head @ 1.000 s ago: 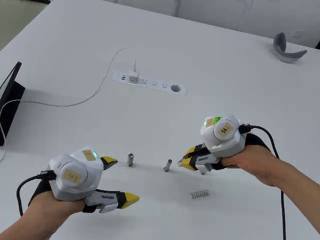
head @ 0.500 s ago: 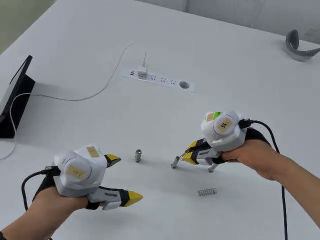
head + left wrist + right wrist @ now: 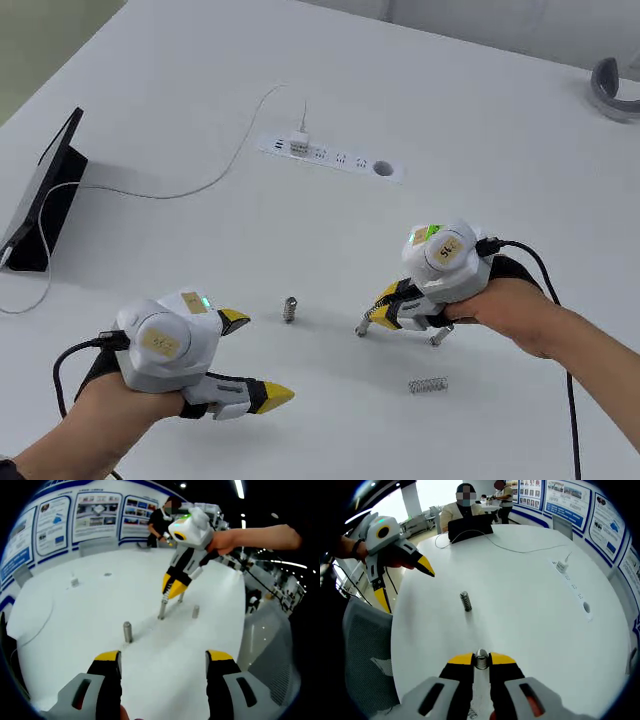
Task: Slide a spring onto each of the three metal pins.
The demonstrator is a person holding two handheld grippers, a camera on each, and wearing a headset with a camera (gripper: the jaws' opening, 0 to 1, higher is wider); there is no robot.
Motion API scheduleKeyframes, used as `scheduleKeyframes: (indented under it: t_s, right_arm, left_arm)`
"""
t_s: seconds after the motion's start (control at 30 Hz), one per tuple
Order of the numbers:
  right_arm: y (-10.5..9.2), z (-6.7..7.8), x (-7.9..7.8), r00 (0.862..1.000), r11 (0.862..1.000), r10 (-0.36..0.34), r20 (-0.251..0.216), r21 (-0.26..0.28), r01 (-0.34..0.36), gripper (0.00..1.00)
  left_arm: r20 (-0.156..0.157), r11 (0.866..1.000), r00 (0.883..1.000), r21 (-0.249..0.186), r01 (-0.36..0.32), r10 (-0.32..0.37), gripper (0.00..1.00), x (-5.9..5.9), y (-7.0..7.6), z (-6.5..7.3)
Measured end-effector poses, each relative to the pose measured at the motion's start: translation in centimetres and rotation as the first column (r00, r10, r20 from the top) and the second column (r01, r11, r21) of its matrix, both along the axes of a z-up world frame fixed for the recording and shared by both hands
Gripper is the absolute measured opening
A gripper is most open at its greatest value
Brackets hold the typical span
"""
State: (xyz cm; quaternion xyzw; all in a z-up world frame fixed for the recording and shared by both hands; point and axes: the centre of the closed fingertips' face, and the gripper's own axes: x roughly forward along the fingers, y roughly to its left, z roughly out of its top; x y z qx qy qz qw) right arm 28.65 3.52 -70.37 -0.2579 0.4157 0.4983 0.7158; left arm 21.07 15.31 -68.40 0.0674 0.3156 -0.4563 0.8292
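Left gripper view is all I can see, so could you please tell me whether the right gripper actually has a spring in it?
Observer: Yes. In the right gripper view, the right gripper is shut on a small silver coil spring between its yellow tips.
Operator: Thank you. Does the short metal pin just ahead of me carry one already?
Observer: It does. The right gripper view shows coils wound around that pin.
Operator: Are any springs left to pick up?
Observer: One loose coil spring lies flat on the white table in the head view, on the person's side of the right gripper.
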Motion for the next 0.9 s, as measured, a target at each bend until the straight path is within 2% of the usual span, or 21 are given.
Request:
scheduleKeyframes:
  t_s: [0.47,0.9]
  right_arm:
    - [0.7,-0.9,0.2,1.000,1.000,0.007,-0.003,-0.003,-0.007,0.13]
    - [0.9,-2.7,0.2,1.000,1.000,0.016,-0.008,-0.016,-0.016,0.13]
  left_arm:
    - [0.002,1.000,1.000,0.000,-0.009,0.009,0.70,0.3,0.2,0.1]
    - [0.008,1.000,1.000,0.001,-0.021,0.021,0.71,0.6,0.6,0.4]
